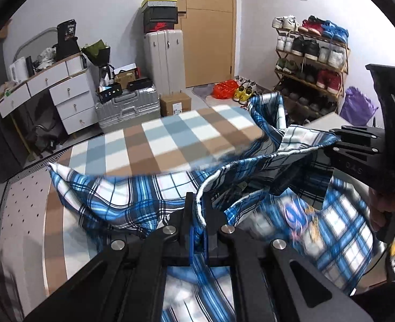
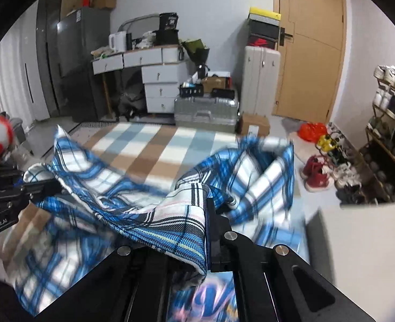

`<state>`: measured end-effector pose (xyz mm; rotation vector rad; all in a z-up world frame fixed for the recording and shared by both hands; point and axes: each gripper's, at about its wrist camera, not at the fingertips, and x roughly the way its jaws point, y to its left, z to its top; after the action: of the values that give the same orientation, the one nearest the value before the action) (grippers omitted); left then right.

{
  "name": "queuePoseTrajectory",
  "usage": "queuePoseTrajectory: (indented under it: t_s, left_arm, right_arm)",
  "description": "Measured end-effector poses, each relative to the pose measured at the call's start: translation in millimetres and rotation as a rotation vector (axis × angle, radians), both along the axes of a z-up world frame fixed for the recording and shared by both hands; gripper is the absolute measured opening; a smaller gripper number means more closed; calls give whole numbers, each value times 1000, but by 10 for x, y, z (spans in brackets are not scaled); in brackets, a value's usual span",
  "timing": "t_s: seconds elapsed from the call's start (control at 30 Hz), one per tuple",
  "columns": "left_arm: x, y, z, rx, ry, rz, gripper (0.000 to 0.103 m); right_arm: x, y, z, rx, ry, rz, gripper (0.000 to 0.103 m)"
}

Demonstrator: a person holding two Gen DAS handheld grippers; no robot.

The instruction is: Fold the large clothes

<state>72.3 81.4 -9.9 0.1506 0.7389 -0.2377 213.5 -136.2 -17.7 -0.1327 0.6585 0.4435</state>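
A large blue, white and black plaid shirt (image 1: 133, 196) hangs lifted above the checked blanket (image 1: 170, 139). My left gripper (image 1: 198, 209) is shut on a hemmed edge of the shirt. My right gripper (image 2: 206, 230) is shut on another edge of the shirt (image 2: 170, 220); cloth drapes over and hides its left finger. The right gripper also shows in the left wrist view (image 1: 339, 142), pinching the cloth at the right. The left gripper shows at the left edge of the right wrist view (image 2: 36, 185), holding the cloth. The shirt sags between them, partly blurred.
The blanket (image 2: 154, 147) covers the surface ahead. Beyond it are silver suitcases (image 1: 127, 107), a cardboard box (image 1: 174, 103), a white drawer desk (image 1: 63, 91), a wooden door (image 1: 208, 26) and a shoe rack (image 1: 310, 61). A white box (image 2: 358, 236) sits at the right.
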Motion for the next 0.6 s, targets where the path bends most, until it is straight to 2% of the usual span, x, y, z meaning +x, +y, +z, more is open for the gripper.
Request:
queuePoseTrajectory:
  t_s: [0.1, 0.17, 0.27, 0.33, 0.43, 0.47, 0.5, 0.53, 0.57, 0.6]
  left_arm:
    - [-162, 31, -152, -46, 21, 15, 1]
    - [-281, 3, -295, -45, 29, 17, 1]
    - [-379, -38, -456, -36, 44, 20, 1]
    - [-368, -7, -536, -63, 81, 30, 1]
    - [-308, 38, -587, -99, 161, 32, 2]
    - [-294, 57, -574, -108, 175, 33, 2]
    - [-300, 59, -559, -112, 180, 32, 5]
    - [-286, 75, -530, -113, 192, 28, 14]
    - [-267, 91, -507, -129, 224, 10, 21]
    - [-276, 96, -498, -158, 257, -17, 41]
  right_arm:
    - [-313, -128, -199, 58, 43, -41, 4]
    - [-478, -222, -294, 83, 57, -78, 5]
    - [-628, -289, -564, 104, 128, -124, 6]
    - [-651, -326, -713, 119, 181, -134, 10]
    - [-659, -334, -775, 76, 215, -140, 19]
    - [-673, -332, -790, 65, 224, -136, 29]
    - [-688, -340, -808, 62, 233, -136, 51]
    - [-705, -346, -833, 54, 253, -129, 64]
    - [-736, -343, -846, 51, 259, -119, 73]
    - [-784, -346, -845, 40, 249, -109, 72]
